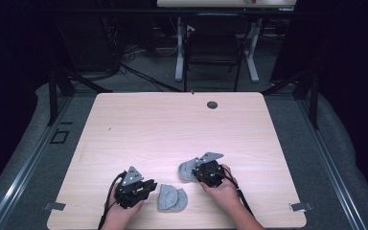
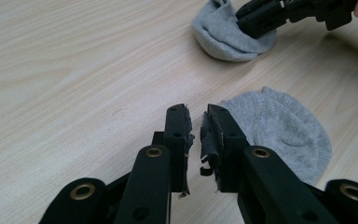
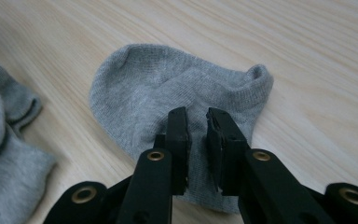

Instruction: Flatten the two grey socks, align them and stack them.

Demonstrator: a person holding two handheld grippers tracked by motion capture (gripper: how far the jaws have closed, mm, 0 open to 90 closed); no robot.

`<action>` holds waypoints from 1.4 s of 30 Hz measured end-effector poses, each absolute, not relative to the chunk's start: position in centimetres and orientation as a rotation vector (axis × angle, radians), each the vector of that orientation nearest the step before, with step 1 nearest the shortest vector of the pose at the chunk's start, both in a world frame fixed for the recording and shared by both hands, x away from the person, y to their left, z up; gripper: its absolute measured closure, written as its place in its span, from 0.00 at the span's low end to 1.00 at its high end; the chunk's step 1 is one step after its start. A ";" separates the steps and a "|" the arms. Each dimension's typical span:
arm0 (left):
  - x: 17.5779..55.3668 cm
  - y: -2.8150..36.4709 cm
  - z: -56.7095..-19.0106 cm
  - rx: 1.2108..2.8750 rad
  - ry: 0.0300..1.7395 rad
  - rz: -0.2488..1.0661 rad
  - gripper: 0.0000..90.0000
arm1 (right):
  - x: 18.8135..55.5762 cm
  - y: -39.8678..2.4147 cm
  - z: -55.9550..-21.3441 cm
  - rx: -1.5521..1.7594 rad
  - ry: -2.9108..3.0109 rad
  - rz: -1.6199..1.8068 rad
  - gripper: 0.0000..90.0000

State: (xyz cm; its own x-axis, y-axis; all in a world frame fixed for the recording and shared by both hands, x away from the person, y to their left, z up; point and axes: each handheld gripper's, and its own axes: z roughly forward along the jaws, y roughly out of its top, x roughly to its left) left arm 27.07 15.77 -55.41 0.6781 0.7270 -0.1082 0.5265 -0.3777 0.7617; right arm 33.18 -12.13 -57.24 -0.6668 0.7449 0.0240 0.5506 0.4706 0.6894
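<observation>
A pale wood-grain table (image 1: 139, 129) carries two grey socks; one sock (image 1: 172, 199) lies at about 6 o'clock (near the front edge); the second sock (image 1: 187, 169) lies just beyond, toward 5 o'clock; a round dark grommet hole (image 1: 212, 105) sits near 1 o'clock.

Two black jaws of the left gripper (image 2: 196, 122) stand close together with a small gap and nothing between them. They are over the wooden table (image 2: 74, 70). A flat grey sock (image 2: 284, 133) lies just to their right. Farther off, the right gripper (image 2: 256, 21) touches a bunched grey sock (image 2: 223, 35).
</observation>
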 end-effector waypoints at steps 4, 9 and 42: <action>27.1 15.8 -55.4 2.067 0.968 0.309 0.87 | 33.3 -11.2 -57.3 1.109 2.438 1.004 0.87; 27.1 15.8 -55.4 2.071 0.962 0.309 0.87 | 33.3 -10.2 -57.3 1.100 2.452 1.004 0.87; 26.8 15.3 -55.5 2.068 0.954 0.309 0.87 | 32.9 -7.8 -56.3 1.146 2.387 1.055 0.83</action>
State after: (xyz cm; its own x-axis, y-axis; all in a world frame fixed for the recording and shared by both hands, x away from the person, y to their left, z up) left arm 26.81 15.33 -55.52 0.6829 0.7224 -0.1087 0.5218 -0.3783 0.7646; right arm 32.91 -7.82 -56.32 -0.6413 0.7656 0.0510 0.5531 0.4151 0.7224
